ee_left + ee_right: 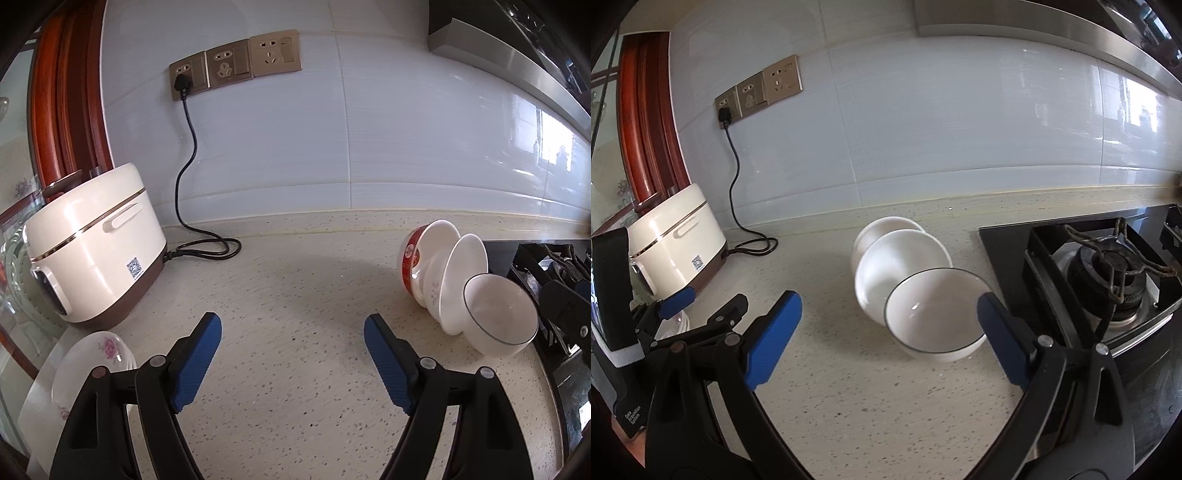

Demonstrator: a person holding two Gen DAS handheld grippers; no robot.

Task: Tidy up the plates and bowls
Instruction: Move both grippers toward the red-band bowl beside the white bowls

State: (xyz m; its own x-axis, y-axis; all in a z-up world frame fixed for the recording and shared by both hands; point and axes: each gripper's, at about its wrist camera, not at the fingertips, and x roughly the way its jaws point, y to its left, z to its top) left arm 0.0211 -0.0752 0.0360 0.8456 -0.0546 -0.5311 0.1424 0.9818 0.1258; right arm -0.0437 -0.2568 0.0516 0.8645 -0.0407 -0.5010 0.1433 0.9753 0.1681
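Bowls lie in a leaning row on the speckled tabletop, between the rice cooker and the gas stove. The nearest is a white bowl with a dark rim line, tipped on its side with its mouth toward the cameras. Behind it leans a plain white bowl, then a floral-printed one, and farthest back a red-banded bowl, all touching in a chain.

The right gripper stands wide, nothing pressed between its blue pads. Its right fingertip lies just beside the dark-rimmed bowl's edge; whether it touches cannot be told. Its left fingertip is well clear, over bare tabletop.

The left gripper is also wide and empty, over open tabletop to the left of the bowl row. By its left side a floral dish rests on a larger white plate near the rice cooker. A black power cord runs from the wall socket down to the cooker.
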